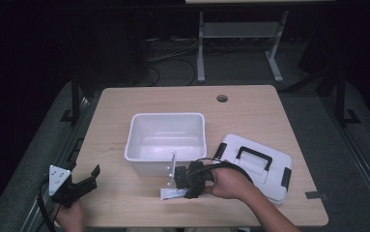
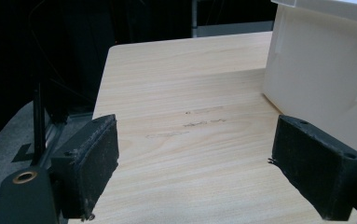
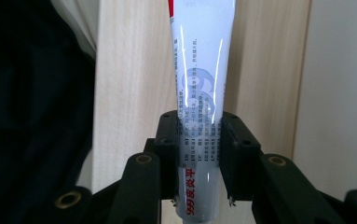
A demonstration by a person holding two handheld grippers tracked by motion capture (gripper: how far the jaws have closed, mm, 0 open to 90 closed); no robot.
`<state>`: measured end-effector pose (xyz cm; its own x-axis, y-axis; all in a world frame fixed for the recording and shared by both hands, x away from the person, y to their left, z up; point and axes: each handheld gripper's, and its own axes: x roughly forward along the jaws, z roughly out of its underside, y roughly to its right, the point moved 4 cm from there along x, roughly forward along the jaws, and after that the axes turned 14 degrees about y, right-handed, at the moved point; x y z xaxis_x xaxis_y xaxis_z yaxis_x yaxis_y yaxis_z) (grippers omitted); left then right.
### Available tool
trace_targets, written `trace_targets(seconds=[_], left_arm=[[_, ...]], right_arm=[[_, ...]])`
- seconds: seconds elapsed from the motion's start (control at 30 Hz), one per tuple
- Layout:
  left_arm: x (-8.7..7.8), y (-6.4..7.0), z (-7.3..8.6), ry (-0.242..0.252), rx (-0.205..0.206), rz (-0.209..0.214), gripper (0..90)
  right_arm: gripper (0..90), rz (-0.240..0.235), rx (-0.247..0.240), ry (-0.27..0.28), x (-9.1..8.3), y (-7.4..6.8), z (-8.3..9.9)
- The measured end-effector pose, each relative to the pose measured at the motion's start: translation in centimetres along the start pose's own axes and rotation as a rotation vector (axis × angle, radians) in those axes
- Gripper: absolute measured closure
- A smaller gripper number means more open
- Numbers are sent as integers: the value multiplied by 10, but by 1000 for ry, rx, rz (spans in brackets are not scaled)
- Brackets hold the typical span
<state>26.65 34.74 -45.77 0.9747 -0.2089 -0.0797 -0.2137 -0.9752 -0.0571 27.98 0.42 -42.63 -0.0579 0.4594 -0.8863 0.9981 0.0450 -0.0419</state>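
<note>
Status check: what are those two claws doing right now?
Right claw shut on white tube, low by the table. Left claw open, idle. White bin just beyond the tube.

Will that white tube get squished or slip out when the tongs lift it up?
The tube looks soft and flattish, so it will probably dent a little where the right tongs pinch it. Its skin is glossy, so it might slide if held loosely. It looks light, and being flat, it likely won't roll on the table.
</note>
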Motion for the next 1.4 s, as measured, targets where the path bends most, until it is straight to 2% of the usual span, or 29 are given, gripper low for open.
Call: trace_targets(seconds=[0.13, 0.43, 0.73, 1.4], left_arm=[[0, 0, 0, 2, -2, -1, 138], [0, 1, 0, 2, -1, -3, 138], [0, 1, -1, 4, -1, -4, 138], [0, 1, -1, 6, 4, -4, 138]], right_arm=[[702, 6, -28, 4, -14, -1, -12], [702, 17, -50, 3, -35, 0, -29], [702, 17, -54, 13, -49, 3, -40], [702, 63, -47, 27, -77, 18, -58]])
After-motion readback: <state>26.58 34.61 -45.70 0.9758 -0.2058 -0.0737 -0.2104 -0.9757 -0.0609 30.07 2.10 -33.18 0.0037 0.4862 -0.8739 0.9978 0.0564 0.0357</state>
